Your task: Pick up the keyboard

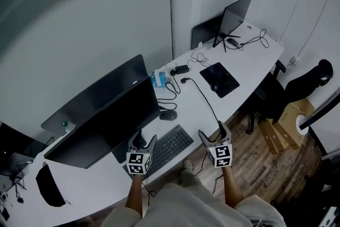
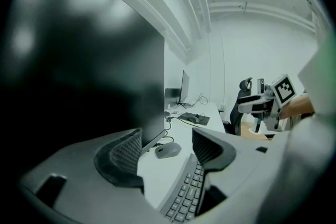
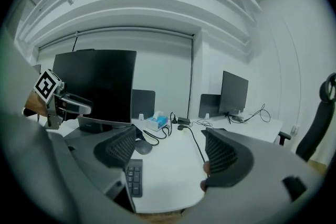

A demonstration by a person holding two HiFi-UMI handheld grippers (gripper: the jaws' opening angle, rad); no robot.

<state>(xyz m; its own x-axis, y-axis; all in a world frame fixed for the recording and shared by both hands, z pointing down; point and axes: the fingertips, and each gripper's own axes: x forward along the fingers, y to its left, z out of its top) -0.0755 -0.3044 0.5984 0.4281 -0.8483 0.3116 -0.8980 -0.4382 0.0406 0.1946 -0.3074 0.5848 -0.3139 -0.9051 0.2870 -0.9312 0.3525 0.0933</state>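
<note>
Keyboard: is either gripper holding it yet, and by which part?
Nothing is held. The left gripper and the right gripper both stand open near the two ends of the keyboard, neither closed on it.

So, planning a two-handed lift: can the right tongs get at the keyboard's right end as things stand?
Probably yes. The right tongs stand open and empty right of the keyboard, with only bare desk between; the cable runs by their far side, not across the way.

Dark grey keyboard (image 1: 170, 145), white desk (image 1: 241, 61), black mouse pad (image 1: 219, 79), blue box (image 1: 158, 79)
</note>
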